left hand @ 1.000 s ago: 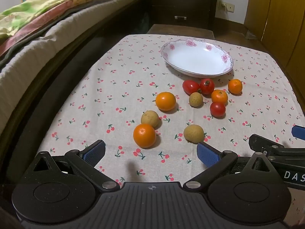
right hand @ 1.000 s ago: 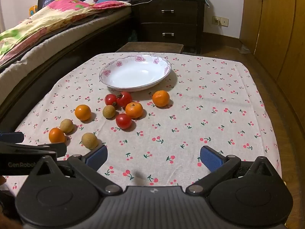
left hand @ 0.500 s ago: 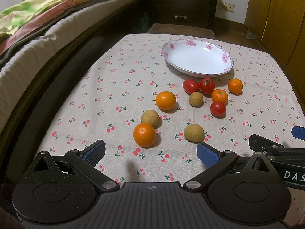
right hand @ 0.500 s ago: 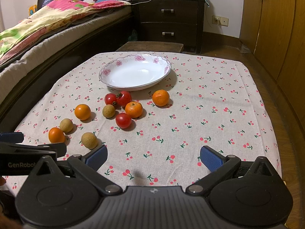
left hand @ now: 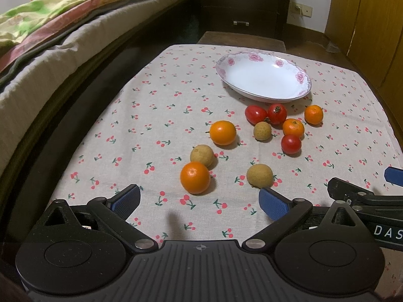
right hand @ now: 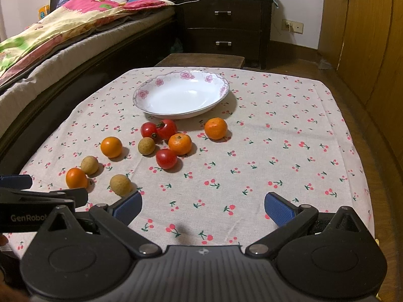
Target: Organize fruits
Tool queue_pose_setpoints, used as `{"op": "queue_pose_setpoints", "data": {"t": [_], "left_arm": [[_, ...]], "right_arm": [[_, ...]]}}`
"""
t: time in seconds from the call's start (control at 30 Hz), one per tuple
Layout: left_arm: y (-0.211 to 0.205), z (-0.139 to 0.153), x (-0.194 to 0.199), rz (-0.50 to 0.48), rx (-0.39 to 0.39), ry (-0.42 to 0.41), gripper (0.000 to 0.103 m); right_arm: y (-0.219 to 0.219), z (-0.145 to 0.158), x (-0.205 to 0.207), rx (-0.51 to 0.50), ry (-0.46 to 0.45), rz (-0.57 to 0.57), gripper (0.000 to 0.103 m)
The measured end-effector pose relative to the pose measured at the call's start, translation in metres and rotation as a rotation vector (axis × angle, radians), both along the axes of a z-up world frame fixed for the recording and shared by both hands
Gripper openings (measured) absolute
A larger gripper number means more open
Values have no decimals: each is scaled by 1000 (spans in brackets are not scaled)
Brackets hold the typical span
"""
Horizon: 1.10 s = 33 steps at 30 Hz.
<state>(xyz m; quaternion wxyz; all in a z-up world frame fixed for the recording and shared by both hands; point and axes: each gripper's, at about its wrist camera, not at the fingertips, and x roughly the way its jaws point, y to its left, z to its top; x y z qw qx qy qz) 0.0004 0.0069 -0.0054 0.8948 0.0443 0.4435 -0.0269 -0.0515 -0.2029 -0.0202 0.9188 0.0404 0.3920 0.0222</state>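
Observation:
A white floral-rimmed plate [left hand: 301, 77] [right hand: 223, 85] sits empty at the far side of a cherry-print tablecloth [left hand: 156, 115]. In front of it lie several small oranges, three red tomatoes and three tan longans. The nearest orange [left hand: 195, 177] [right hand: 76, 177] and a longan [left hand: 259, 175] [right hand: 120, 184] lie just ahead of my open, empty left gripper [left hand: 199, 202]. My right gripper [right hand: 202, 207] is open and empty over bare cloth, right of the fruit. A tomato [right hand: 166, 158] lies ahead of it.
A bed [left hand: 50, 37] with a colourful quilt runs along the left. A dark dresser [right hand: 226, 25] stands behind the table and wooden cabinets [right hand: 365, 37] stand on the right. A low wooden stool [right hand: 201, 60] sits beyond the far table edge.
Both grippers have edged slightly forward toward the fruit. The fruit and the plate have not moved.

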Motion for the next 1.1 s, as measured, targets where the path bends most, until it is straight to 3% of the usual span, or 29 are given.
{"op": "queue_pose_setpoints", "data": {"t": [0.43, 0.57, 0.67, 0.97, 1.1], "left_arm": [[30, 0, -4, 31, -11, 8, 101], [32, 1, -5, 15, -10, 4, 101], [33, 0, -6, 6, 13, -2, 100], [38, -3, -2, 6, -21, 22, 98], [42, -3, -2, 14, -34, 28, 98]], "right_arm": [[23, 5, 12, 20, 5, 115, 99], [26, 4, 18, 43, 22, 142, 92], [30, 0, 24, 65, 44, 173, 82], [46, -11, 41, 97, 97, 285, 55], [51, -13, 49, 108, 112, 338, 52]]}}
